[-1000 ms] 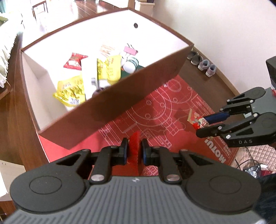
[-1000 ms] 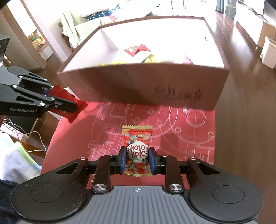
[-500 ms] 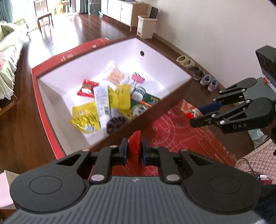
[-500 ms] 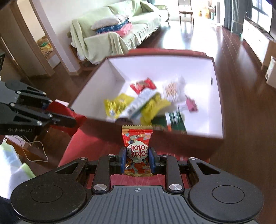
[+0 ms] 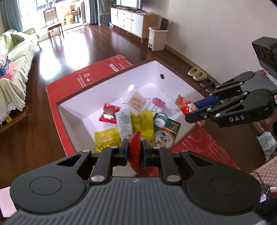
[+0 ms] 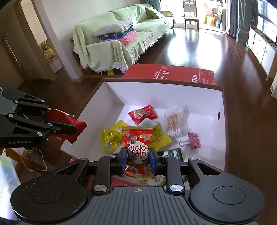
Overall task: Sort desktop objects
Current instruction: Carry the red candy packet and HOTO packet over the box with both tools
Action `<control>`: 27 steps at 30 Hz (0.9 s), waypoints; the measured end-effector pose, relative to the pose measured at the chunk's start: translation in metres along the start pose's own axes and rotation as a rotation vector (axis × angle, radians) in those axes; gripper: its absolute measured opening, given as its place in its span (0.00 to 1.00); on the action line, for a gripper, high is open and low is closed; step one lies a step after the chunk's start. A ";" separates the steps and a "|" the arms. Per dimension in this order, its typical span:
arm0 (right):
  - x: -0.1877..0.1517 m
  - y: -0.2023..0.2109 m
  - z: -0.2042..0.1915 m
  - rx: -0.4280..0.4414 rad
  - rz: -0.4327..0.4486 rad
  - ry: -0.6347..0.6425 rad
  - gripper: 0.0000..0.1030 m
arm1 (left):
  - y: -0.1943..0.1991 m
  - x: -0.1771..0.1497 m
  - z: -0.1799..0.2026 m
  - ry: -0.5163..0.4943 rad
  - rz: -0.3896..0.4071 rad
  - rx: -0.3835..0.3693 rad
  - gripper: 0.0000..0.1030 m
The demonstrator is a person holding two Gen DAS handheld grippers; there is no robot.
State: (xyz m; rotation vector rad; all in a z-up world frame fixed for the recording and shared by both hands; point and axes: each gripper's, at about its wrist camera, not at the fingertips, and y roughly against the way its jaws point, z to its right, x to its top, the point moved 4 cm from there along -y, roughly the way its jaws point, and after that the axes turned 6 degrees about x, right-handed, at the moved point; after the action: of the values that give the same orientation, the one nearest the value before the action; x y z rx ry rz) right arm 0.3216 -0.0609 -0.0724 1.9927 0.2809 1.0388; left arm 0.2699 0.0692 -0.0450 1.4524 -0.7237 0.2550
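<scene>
You get bright daylight from the windows (image 5: 57, 5) far back. It makes big white glare on the shiny floor (image 6: 195, 50). Your pictures bend at the edges and blur near the box (image 5: 183, 136).

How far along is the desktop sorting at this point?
Done: snack packets, a cotton swab bag and a pink binder clip lie in the white-lined box. In hand: the left gripper clamps a plain red packet; the right gripper clamps a patterned red candy packet. Left: dropping both in.
</scene>
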 end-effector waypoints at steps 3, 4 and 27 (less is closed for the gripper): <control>0.008 -0.014 0.008 0.009 -0.015 -0.021 0.25 | -0.011 0.006 -0.006 0.001 -0.011 0.013 0.12; 0.010 -0.020 0.010 0.009 -0.021 -0.028 0.25 | -0.016 0.008 -0.007 0.000 -0.017 0.017 0.12; 0.046 -0.097 0.060 -0.007 -0.060 -0.065 0.25 | -0.129 0.019 -0.046 0.141 -0.190 0.120 0.12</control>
State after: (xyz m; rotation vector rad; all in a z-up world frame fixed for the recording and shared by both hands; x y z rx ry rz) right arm 0.4123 -0.0120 -0.1383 1.9955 0.2991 0.9342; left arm 0.3716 0.0905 -0.1367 1.5885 -0.4590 0.2551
